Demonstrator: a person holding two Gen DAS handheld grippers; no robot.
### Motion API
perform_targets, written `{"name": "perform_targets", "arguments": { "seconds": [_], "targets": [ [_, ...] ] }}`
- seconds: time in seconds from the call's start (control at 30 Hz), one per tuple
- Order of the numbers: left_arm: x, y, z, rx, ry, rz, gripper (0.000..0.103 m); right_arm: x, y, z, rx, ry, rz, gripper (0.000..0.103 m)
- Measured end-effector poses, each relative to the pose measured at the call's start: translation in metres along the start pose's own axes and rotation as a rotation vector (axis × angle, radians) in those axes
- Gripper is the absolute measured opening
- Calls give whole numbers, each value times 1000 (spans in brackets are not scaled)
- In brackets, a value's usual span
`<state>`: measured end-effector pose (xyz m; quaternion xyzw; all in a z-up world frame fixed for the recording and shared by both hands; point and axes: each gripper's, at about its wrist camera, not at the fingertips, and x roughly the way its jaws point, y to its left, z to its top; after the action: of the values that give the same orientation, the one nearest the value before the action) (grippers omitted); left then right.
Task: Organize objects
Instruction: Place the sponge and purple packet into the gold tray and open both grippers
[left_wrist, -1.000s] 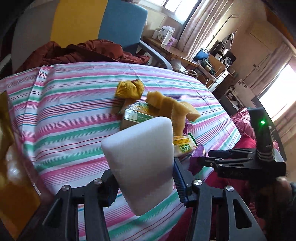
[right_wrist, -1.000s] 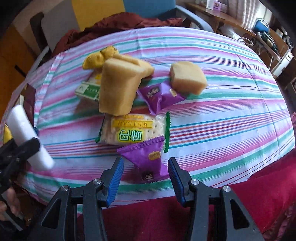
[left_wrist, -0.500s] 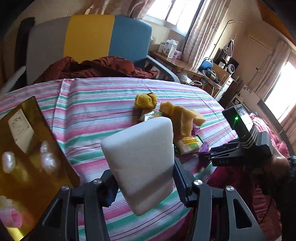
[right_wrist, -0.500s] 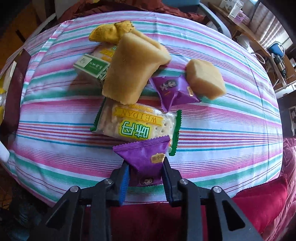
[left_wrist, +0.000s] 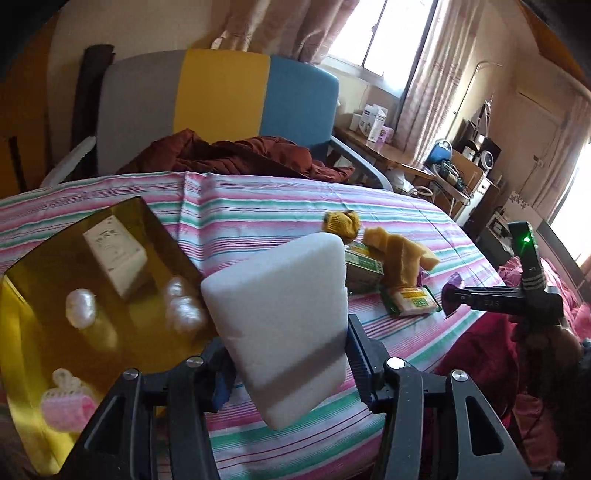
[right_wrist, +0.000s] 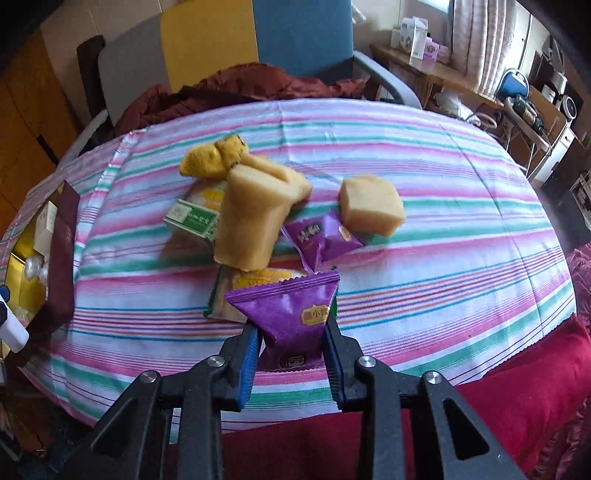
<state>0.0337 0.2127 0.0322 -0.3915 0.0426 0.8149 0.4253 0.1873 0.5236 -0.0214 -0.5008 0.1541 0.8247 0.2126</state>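
Item 1, right gripper (right_wrist: 291, 341): pinching a purple snack packet (right_wrist: 295, 314). A second ago its jaws stood apart around this packet on the striped tablecloth (right_wrist: 461, 229); now they are pressed onto its sides and the packet hangs lifted above the cracker pack (right_wrist: 236, 288) (my reading: pick done, carry comes next).

Item 2, left gripper (left_wrist: 288, 363): pinching a white foam block (left_wrist: 277, 321), grip unchanged. It has swung toward the gold tray (left_wrist: 44, 295) at the table's left edge, which now fills much more of the left wrist view.

Item 3, tray contents: a small white box (left_wrist: 114, 254), two pale wrapped lumps, a pink roller (left_wrist: 62, 410).

Item 4, left on the cloth: second purple packet (right_wrist: 321, 236), tall sponge (right_wrist: 251, 218), sponge cube (right_wrist: 369, 208), green-and-white box (right_wrist: 192, 219), yellow cloth (right_wrist: 210, 157).

Item 5, judgement: both grippers loaded, tray the likely destination, sorting well short of finished.
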Motion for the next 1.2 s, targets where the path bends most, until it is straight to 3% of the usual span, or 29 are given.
{"name": "perform_targets", "arguments": {
  "seconds": [0.07, 0.2, 0.43, 0.6, 0.87, 1.0, 1.2],
  "targets": [
    [-8, 13, -2, -33, -11, 15, 53, -14, 4, 6, -15, -41, 17, 31],
    [-27, 41, -4, -104, -42, 52, 53, -24, 51, 21, -75, -108, 80, 31],
    [-69, 94, -19, -213, -96, 153, 53, -41, 141, 27, -217, -141, 258, 31],
    [-92, 131, -42, -291, -100, 243, 53, -44, 221, 20, -354, -124, 388, 31],
    [-111, 168, -61, -379, -118, 306, 53, -22, 321, 5, -521, -52, 488, 31],
    [-112, 175, -55, -366, -126, 315, 53, -6, 347, -4, -564, -7, 497, 31],
    [-109, 196, -16, -333, -176, 351, 57, 15, 380, -22, -647, 76, 502, 32]
  ]
}}
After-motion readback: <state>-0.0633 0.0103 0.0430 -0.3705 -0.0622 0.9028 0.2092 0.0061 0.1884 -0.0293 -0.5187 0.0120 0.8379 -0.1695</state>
